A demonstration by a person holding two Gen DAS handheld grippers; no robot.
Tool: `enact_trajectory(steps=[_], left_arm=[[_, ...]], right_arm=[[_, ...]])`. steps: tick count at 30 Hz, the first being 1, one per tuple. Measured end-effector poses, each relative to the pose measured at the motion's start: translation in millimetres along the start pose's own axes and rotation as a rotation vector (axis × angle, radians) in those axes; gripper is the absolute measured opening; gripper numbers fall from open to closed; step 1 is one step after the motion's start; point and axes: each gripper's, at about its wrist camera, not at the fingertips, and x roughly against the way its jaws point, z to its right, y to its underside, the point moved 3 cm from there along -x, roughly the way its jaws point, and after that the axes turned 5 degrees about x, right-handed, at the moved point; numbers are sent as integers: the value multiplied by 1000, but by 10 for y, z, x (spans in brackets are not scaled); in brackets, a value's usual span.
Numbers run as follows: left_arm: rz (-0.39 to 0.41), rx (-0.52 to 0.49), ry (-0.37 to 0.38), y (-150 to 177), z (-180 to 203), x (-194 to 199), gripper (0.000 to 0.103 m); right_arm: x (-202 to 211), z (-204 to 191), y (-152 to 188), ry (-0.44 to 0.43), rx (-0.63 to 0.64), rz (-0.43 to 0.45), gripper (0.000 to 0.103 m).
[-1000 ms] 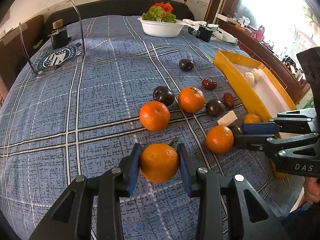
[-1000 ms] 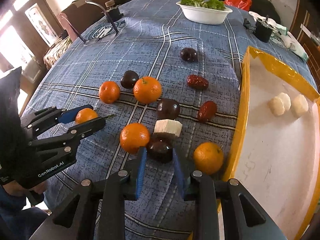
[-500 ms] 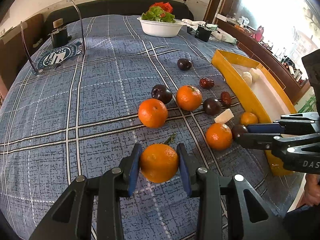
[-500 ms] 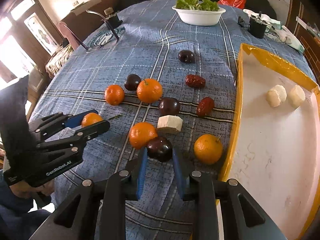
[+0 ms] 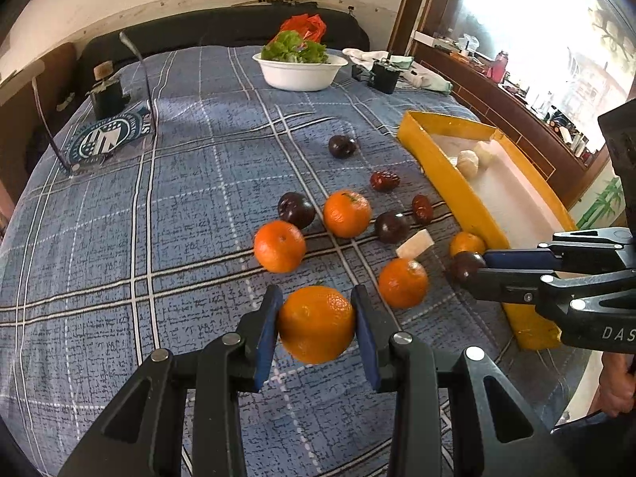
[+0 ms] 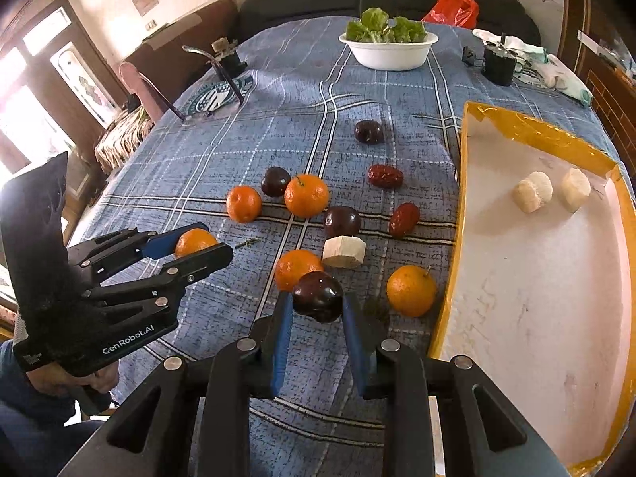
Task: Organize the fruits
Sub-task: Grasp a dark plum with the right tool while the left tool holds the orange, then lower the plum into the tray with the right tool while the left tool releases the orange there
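Left of the yellow tray [image 6: 463, 183], much bare checked desk [image 5: 119, 258] is seen. The left gripper [image 5: 316, 324] is clamped on an orange [image 5: 316, 322], the right gripper [image 6: 318, 310] on a dark plum [image 6: 318, 296], both lifted since earlier. Five oranges, four plums, two dates are counted.
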Motion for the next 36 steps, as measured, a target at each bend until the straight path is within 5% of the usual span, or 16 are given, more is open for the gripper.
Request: enact_trajectory(steps=[19,36], left_arm=[[27,-103,75,-325,523,68,34],[-19,-240,219,-653,1630,-200,34]], right_arm=[[439,424,75,7,-152,88,28],[844,1292,297,63,-347,149,28]])
